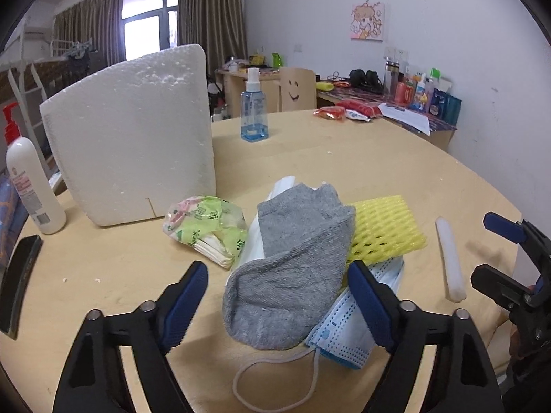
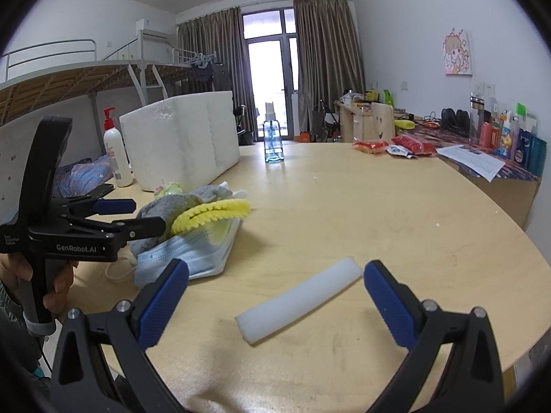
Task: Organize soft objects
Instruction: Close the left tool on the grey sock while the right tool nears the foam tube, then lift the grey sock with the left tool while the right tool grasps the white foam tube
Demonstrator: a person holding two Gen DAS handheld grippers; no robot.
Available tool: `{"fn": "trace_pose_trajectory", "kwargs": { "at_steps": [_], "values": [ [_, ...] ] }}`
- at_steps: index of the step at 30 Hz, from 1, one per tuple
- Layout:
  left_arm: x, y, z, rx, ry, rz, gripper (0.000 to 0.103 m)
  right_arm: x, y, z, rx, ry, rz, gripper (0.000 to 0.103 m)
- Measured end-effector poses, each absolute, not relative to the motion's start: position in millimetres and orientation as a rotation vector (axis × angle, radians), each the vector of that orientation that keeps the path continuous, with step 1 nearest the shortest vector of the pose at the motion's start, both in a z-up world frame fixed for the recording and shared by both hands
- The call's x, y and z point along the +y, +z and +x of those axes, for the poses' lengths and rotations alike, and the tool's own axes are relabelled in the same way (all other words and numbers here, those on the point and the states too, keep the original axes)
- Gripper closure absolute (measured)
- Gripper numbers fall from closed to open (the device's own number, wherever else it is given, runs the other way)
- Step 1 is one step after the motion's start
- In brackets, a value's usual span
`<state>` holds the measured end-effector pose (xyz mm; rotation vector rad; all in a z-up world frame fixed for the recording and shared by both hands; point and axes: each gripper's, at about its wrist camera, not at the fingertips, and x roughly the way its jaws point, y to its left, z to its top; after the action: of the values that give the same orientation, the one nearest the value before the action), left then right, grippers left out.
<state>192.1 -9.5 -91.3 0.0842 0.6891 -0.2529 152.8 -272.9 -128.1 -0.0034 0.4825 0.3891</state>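
A grey sock lies on top of a pile with a yellow foam net, a blue face mask and a white packet under them. A green tissue pack lies just left of the pile. My left gripper is open, its jaws on either side of the sock's toe end, low over the table. A white foam stick lies on the table between the jaws of my open right gripper. The pile also shows in the right wrist view, with the left gripper at it.
A big white foam box stands behind the pile. A lotion bottle and a dark phone are at the left. A blue spray bottle and red snack packs are at the far side of the round wooden table.
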Motion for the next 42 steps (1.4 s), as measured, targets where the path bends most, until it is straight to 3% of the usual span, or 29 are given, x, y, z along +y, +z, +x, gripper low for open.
{"fn": "trace_pose_trajectory", "kwargs": {
  "at_steps": [7,13,18,25,42],
  "values": [
    [-12.7,-93.8,197.9,0.72,-0.28,0.084,0.035,-272.4,-130.7,156.5,0.496,0.389,-0.005,0.0],
    [-16.2,-94.7,195.8,0.718,-0.303,0.084,0.056,-270.5,-131.7,157.6,0.5,0.388,-0.009,0.0],
    [-14.2,-94.6,197.0,0.724,-0.327,0.056,0.082,-267.9,-133.5,159.0,0.514,0.378,-0.01,0.0],
    [-13.8,-94.2,197.1,0.722,-0.34,0.049,0.091,-265.5,-135.6,161.8,0.547,0.342,-0.009,0.0],
    [19.2,-70.9,171.6,0.566,-0.402,-0.033,0.091,-251.8,-135.8,162.6,0.617,0.091,0.036,0.0]
  ]
}}
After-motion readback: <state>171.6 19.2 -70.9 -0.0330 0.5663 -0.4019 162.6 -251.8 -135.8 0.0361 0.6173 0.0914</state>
